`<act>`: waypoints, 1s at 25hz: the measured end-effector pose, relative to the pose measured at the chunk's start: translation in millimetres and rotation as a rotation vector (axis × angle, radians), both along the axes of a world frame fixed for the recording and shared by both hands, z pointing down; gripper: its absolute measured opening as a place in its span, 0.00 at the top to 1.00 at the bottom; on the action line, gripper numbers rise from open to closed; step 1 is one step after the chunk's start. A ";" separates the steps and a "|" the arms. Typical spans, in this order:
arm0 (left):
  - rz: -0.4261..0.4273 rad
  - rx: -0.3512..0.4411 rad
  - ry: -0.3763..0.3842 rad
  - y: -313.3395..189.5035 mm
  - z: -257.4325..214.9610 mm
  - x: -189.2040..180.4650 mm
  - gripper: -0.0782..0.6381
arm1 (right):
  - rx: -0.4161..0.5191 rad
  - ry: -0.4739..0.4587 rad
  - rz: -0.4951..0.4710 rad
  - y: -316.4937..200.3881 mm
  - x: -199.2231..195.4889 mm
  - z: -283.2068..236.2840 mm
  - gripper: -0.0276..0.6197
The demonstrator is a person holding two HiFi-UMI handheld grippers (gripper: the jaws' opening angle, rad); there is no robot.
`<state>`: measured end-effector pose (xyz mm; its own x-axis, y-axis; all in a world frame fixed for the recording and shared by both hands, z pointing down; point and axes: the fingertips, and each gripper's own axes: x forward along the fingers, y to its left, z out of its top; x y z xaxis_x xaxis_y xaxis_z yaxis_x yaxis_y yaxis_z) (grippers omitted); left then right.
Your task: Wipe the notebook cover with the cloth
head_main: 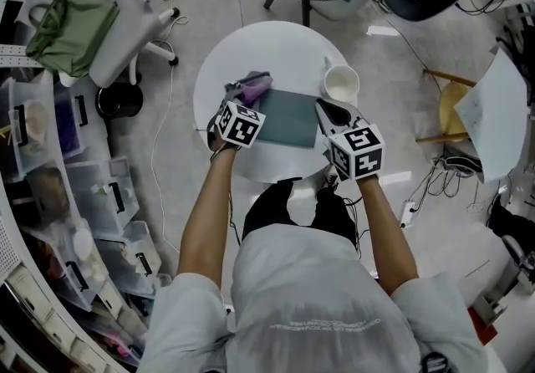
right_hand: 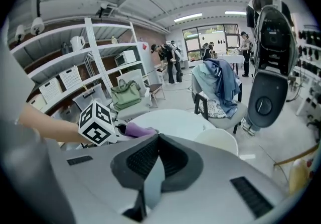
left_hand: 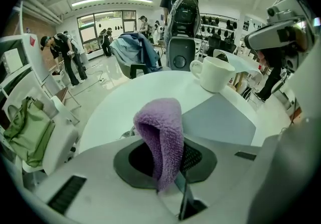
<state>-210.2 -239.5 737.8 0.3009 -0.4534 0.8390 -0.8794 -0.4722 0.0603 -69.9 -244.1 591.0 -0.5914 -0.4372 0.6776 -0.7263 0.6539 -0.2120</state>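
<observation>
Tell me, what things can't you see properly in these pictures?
- Mug: what is inside; left gripper view, its own wall hides it, and it's too small in the head view.
- Notebook: part of its right edge; head view, the right tool covers it.
- Cloth: its lower end; left gripper view, tucked down inside the left tool.
</observation>
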 end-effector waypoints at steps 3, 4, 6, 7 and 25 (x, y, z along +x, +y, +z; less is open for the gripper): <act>0.002 -0.010 -0.003 9.3 0.2 -0.7 0.79 | -0.036 -0.030 -0.010 6.9 -6.5 1.3 0.94; 0.003 -0.012 -0.004 12.7 0.2 -0.4 0.79 | -0.026 -0.031 -0.026 9.1 -8.9 0.2 0.94; 0.003 -0.020 -0.004 20.5 0.2 0.6 0.79 | 0.002 -0.029 -0.056 13.3 -12.3 -2.8 0.94; 0.001 -0.026 -0.002 24.9 0.3 1.2 0.79 | 0.012 -0.028 -0.060 14.7 -12.9 -3.9 0.94; 0.022 -0.091 -0.066 97.8 9.2 9.1 0.79 | -0.006 0.025 0.012 45.5 7.5 -12.4 0.94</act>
<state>-201.1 -141.7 747.1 0.2525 -0.3684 0.8947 -0.8724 -0.4866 0.0459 -62.4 -198.7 578.6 -0.5690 -0.4397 0.6949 -0.7390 0.6441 -0.1976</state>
